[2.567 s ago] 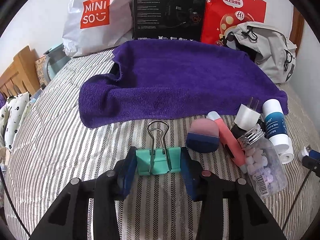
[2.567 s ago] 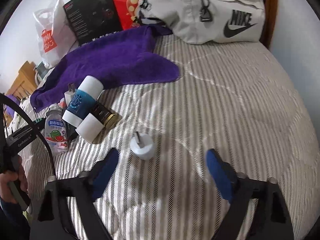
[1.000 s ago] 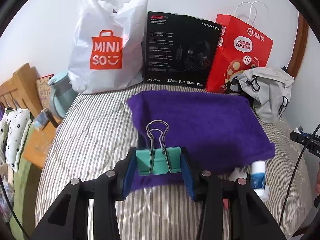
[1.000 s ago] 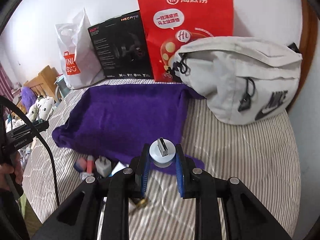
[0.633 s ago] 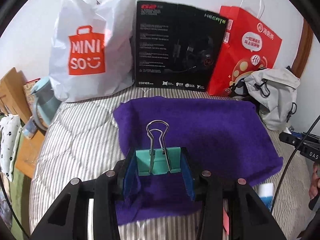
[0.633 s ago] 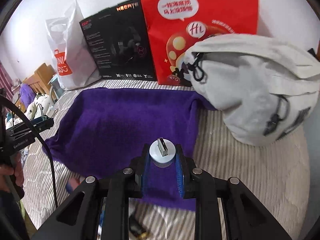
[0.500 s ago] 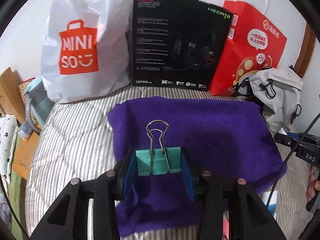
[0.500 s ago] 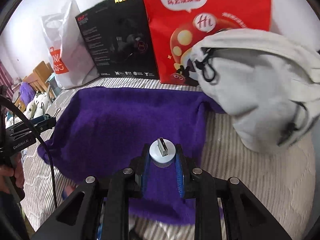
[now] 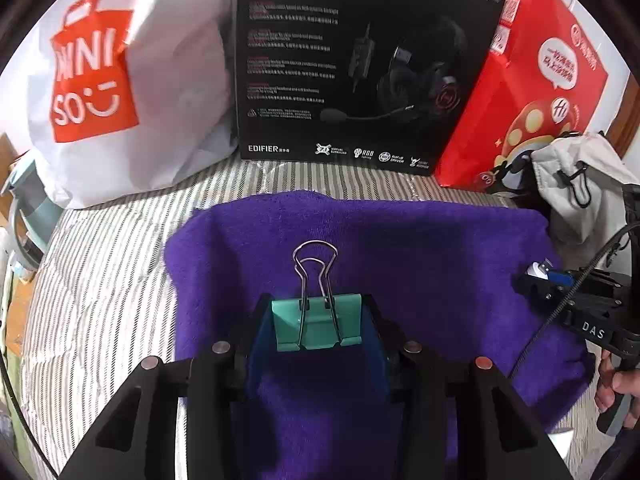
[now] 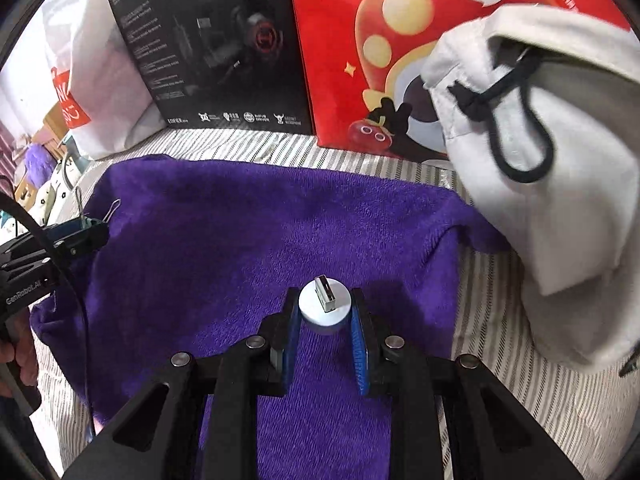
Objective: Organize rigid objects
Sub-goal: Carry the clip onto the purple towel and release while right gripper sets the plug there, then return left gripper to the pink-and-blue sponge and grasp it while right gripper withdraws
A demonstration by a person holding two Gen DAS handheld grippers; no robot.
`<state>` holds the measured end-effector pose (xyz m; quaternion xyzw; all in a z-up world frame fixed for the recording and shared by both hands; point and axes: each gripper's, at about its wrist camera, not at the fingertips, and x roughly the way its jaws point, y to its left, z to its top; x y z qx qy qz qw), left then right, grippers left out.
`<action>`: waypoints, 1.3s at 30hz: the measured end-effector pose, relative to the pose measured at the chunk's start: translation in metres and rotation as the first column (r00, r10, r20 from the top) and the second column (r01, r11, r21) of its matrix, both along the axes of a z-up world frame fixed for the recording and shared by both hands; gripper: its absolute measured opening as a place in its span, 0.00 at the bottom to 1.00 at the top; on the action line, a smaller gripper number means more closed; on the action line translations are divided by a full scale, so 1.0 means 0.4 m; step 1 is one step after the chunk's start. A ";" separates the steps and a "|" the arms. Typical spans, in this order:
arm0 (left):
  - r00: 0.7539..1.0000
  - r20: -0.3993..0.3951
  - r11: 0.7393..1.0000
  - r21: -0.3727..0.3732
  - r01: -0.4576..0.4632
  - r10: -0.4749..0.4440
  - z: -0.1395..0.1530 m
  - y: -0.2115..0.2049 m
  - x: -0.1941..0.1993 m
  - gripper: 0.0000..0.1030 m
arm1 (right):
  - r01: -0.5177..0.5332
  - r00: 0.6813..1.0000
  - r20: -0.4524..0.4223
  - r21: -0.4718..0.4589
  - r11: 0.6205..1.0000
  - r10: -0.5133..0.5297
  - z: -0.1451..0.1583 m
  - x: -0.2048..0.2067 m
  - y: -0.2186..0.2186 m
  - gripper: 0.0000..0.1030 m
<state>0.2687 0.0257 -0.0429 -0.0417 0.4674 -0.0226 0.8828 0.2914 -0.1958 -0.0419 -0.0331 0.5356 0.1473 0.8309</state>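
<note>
Two grips are loaded over the purple towel: my left gripper pinches the teal binder clip on the left, my right gripper clamps the white USB plug nearer the right, presumably so they land apart.

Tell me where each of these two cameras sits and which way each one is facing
Left wrist: sits on the left tool, looking along its fingers over the purple towel toward the black headset box; the tool grips a teal binder clip, and the right tool and a hand show at the right edge.
Right wrist: sits on the right tool, facing the red paper bag and grey bag; it grips a white USB plug.
Shared: the towel, box, red bag, and each other's tool.
</note>
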 end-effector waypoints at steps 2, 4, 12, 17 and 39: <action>1.000 -0.016 1.000 0.011 0.000 0.000 -0.013 -0.008 0.017 0.39 | 0.005 1.000 -0.011 -0.006 1.000 -0.005 -0.009 0.003 -0.003 0.23; 1.000 -0.028 1.000 0.028 0.000 0.000 -0.023 -0.016 0.026 0.39 | 0.003 1.000 -0.011 -0.009 1.000 -0.003 -0.015 0.004 -0.004 0.23; 0.998 -0.065 0.994 0.112 0.002 0.005 -0.057 -0.051 0.060 0.39 | -0.025 1.000 -0.011 -0.002 1.000 0.025 -0.018 0.006 0.002 0.31; 0.997 -0.075 0.993 0.121 -0.002 0.011 -0.060 -0.051 0.061 0.40 | -0.071 0.997 -0.016 0.007 0.997 0.071 -0.021 -0.003 0.022 0.52; 0.996 -0.059 0.996 0.053 -0.069 0.072 -0.013 -0.054 -0.175 0.75 | 0.006 0.998 0.055 0.025 1.000 -0.007 0.130 -0.237 -0.069 0.67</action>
